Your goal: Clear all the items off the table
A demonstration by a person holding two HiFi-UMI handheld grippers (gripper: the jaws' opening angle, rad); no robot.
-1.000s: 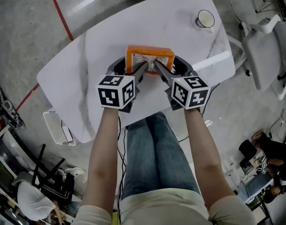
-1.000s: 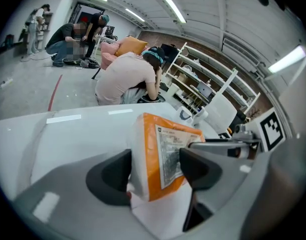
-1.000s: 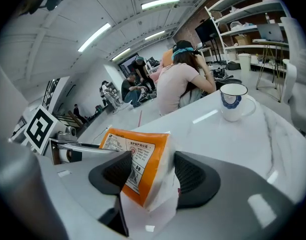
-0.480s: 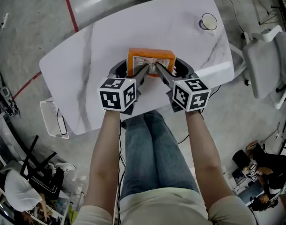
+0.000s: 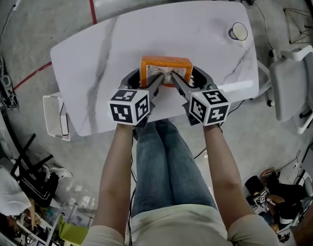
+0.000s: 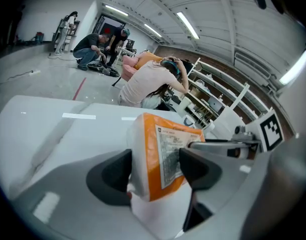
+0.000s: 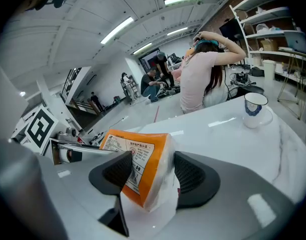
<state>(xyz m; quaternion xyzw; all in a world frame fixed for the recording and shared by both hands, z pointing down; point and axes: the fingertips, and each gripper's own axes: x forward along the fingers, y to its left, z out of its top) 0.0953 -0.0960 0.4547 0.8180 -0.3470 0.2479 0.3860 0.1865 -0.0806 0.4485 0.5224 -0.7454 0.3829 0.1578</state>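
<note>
Orange packet (image 5: 165,65) — left gripper (image 6: 154,170) and right gripper (image 7: 151,171) each clamped on one end — over white table (image 5: 95,60).

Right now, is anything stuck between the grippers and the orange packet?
No. The left hand-held gripper and right hand-held gripper each clamp an end of the packet. The mug stands apart, at a far corner of the table.
</note>
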